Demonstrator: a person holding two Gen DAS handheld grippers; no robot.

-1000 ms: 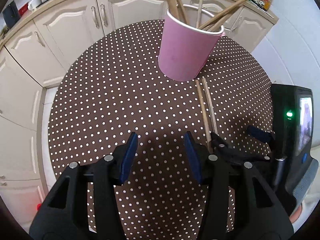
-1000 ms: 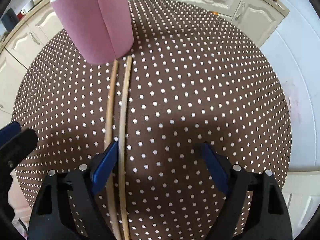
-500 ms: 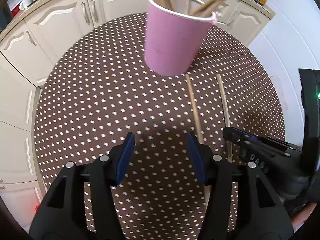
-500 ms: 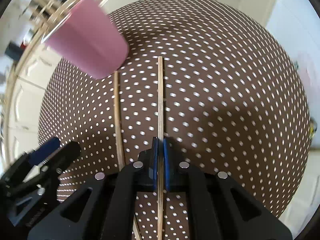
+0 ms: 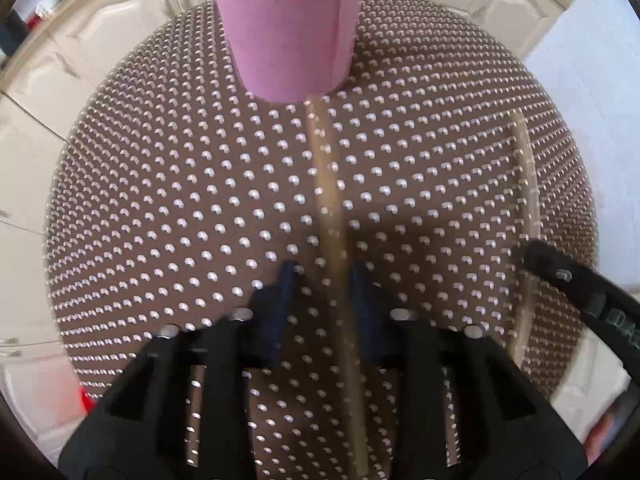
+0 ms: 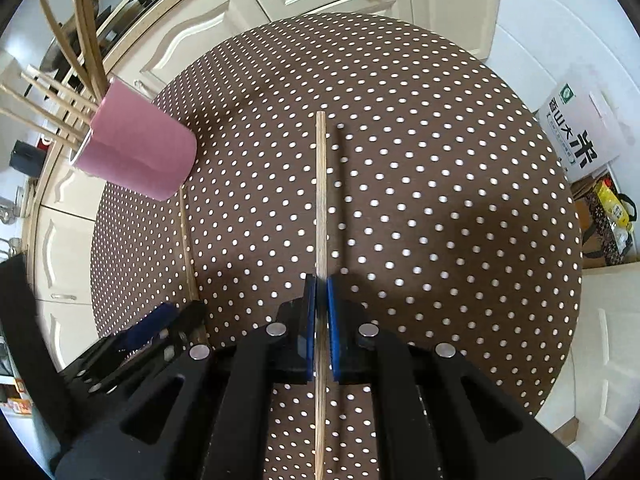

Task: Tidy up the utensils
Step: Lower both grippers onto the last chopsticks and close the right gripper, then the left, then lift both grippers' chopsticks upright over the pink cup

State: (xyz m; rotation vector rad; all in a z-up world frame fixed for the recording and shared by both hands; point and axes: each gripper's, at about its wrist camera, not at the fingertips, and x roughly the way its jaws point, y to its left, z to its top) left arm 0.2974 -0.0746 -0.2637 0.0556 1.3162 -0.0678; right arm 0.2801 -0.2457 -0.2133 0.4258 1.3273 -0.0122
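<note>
**Two loose sticks, one in each gripper's reach**

One pink cup (image 6: 136, 152) stands toward the left rear of the round, polka-dotted worktop (image 6: 440, 200), close to that edge. It holds a bundle of wooden sticks (image 6: 60, 92) leaning out leftward, about seven, though the count is uncertain.

Two more sticks are out of the cup. The left stick (image 5: 332, 220) lies on the worktop, its far end just beside the cup's base. The left gripper (image 5: 322, 276) has its jaws closing around this stick; the picture is blurred, and the pads do not look pressed on it yet.

The right stick (image 6: 321, 200) is clamped in the right gripper (image 6: 321, 284), its jaws clenched tight on it, its shadow falling beside it on the cloth.

Right of that stick the worktop is bare out to its rim. Beyond the rim, a printed carton (image 6: 580, 136) sits on the floor.
</note>
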